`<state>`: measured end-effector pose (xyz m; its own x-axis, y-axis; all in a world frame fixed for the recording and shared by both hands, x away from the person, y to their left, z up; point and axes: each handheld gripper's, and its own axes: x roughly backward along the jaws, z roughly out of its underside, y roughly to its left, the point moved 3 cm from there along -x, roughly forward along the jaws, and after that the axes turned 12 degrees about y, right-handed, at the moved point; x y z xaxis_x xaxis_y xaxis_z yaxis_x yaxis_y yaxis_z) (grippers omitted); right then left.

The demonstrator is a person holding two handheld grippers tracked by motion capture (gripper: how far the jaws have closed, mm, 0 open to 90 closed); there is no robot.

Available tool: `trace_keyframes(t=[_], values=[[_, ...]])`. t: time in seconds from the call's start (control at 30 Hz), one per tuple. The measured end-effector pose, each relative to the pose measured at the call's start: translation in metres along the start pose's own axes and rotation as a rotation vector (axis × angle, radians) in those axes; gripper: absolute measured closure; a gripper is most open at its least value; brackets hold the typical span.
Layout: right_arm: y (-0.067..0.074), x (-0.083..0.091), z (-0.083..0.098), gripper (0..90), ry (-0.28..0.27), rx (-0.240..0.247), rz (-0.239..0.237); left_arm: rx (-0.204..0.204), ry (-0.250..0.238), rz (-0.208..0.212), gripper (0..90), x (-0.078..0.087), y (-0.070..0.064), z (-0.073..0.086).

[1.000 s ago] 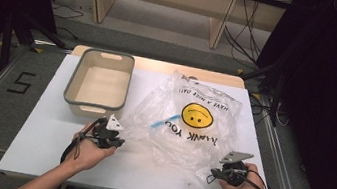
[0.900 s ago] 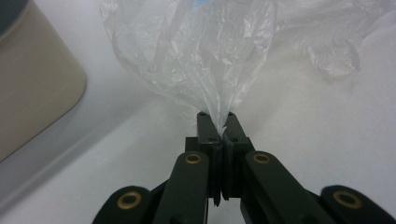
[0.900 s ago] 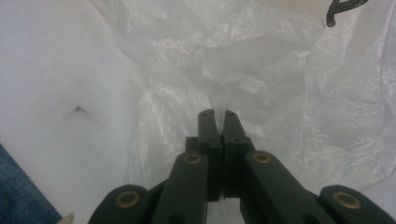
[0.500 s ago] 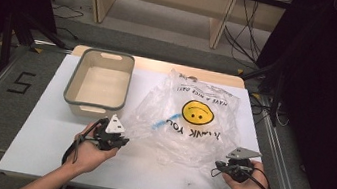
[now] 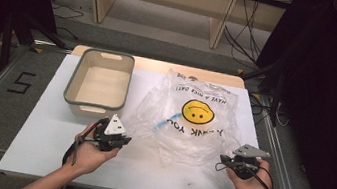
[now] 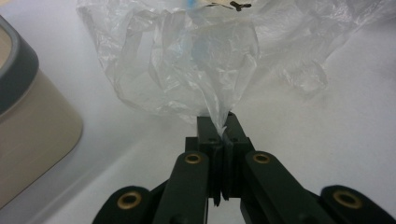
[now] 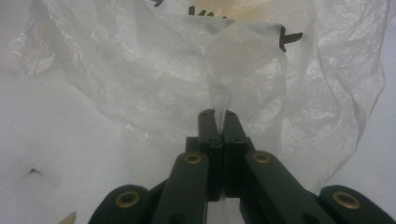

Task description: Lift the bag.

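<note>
A clear plastic bag (image 5: 192, 123) printed with a yellow smiley face and black lettering is lying crumpled across the middle of the white table (image 5: 41, 151). Its print is reading upside down from the person's side. The far edge of the bag is reaching toward the table's far edge; its right side is lying close to the table's right edge.

The left gripper (image 5: 114, 139) is sitting in the person's left hand (image 5: 90, 148) at the bag's near-left corner. In the left gripper view, its jaws are pressing together on a gathered point of film of the plastic bag (image 6: 187, 60), which is rising from the jaw tips into a fan of creases.

The right gripper (image 5: 239, 163) is sitting in the right hand (image 5: 251, 185) at the bag's near-right corner. In the right gripper view, its jaws are closing on a thin fold of the plastic bag (image 7: 177, 65), with the film running up from between the tips.

A beige tub (image 5: 125, 85) with a grey rim is standing on the far-left part of the table, just beside the bag's left edge. In the left gripper view the tub (image 6: 32, 126) is appearing at the left border, apart from the jaws.

Bare table surface is lying open along the near edge between the two hands and to the left of the left hand.
</note>
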<state>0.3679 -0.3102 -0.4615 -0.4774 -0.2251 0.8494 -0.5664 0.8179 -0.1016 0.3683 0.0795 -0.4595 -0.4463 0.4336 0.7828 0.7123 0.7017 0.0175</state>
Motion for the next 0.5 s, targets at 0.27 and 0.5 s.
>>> trace_keyframes(t=[0.27, 0.5], values=[[-0.005, 0.003, -0.002, 90.0, -0.034, -0.019, 0.031, -0.013, -0.029, 0.003, 88.9, 0.004, -0.002, -0.003], [-0.009, 0.006, -0.003, 90.0, -0.063, -0.042, 0.054, -0.033, -0.071, 0.001, 89.0, 0.011, -0.007, -0.009]])
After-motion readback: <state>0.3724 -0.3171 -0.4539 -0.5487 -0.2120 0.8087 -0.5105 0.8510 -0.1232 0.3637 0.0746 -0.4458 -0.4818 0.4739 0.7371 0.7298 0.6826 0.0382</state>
